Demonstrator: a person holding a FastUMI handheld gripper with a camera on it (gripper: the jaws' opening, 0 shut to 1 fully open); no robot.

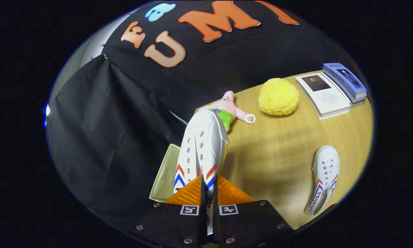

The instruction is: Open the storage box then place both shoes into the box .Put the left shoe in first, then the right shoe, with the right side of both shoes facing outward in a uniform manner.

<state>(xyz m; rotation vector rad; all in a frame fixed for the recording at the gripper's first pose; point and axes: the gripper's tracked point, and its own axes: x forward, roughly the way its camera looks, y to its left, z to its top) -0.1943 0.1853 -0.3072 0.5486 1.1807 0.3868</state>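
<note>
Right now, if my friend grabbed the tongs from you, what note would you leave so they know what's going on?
Tongs: shut on a white sneaker, lifted off the wooden table, toe pointing away.
Under the held shoe sits a pale green storage box at the table's edge; whether it is open I cannot tell.
The second white sneaker lies on the table off to the side, untouched.
Done: one shoe picked up.
Left: set it in the box, then fetch the other. Which shoe is the left one I cannot tell.

Gripper fingers pinched nearly together, gripping.
</note>
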